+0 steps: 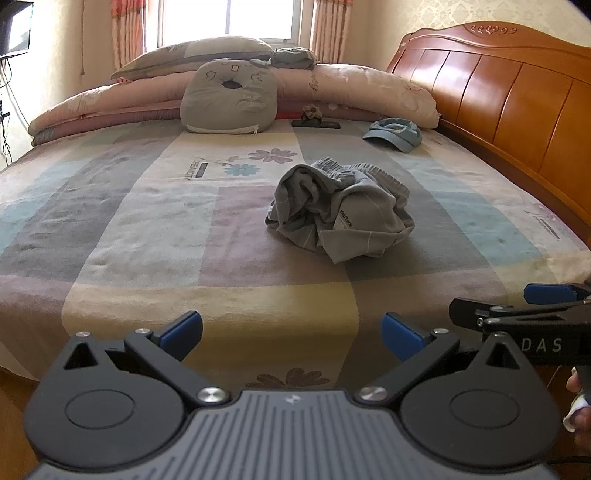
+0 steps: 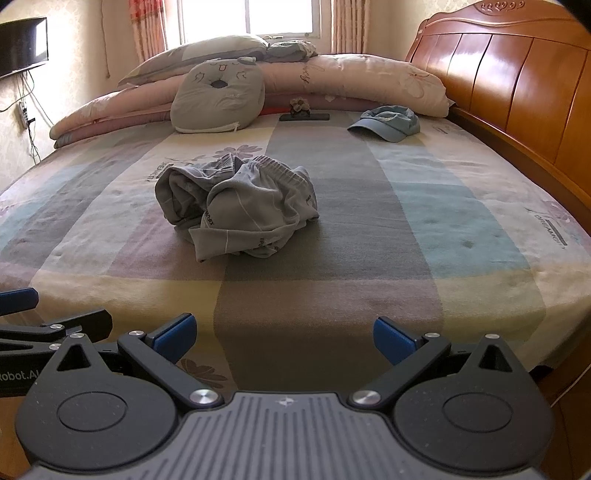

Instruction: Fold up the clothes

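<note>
So both claws are wide open with nothing in them, left claw (image 1: 291,332) and right claw (image 2: 282,334) hanging over the bed's (image 1: 129,221) near edge. Crumpled grey shorts (image 1: 341,210) sit mid-bed, around 1 o'clock from the left claw, blue cap (image 1: 393,133) further back.

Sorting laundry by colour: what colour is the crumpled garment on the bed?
Pale grey with thin white lines, clearest in the right wrist view: crumpled garment.

Daylight reaches you from the window (image 1: 255,18) ahead, blown out to white in both views. The headboard (image 2: 517,85) carries bright glare streaks. Your fisheye lenses bend the bed (image 1: 110,221) edges and darken the corners; focus stays sharp.
</note>
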The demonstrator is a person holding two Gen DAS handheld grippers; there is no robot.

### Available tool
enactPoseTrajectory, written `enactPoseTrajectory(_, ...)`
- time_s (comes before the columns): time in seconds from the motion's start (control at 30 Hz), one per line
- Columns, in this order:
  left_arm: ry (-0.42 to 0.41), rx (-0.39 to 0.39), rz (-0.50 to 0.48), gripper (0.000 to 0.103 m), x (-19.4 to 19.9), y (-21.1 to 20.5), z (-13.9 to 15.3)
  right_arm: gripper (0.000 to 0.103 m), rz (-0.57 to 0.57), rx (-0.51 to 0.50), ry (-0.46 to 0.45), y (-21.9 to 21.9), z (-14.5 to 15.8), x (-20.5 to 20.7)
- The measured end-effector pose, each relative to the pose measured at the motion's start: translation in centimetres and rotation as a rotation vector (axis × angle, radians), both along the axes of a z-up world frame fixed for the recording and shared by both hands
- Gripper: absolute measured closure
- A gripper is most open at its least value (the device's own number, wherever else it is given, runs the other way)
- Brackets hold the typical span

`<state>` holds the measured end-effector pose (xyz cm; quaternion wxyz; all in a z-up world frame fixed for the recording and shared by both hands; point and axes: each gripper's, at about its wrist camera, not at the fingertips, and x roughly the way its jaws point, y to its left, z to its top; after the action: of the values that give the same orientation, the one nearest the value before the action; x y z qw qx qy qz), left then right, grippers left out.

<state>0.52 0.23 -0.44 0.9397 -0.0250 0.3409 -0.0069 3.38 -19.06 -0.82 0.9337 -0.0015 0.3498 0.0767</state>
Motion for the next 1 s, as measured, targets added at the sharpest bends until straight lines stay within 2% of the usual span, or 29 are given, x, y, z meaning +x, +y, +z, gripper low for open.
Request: enactPoseTrajectory(1.0,0.056,0.01,0.003,0.001,3.5,0.0,-1.4,0.0,0.017,0.007,0.04,-0.1,-1.6,3.6)
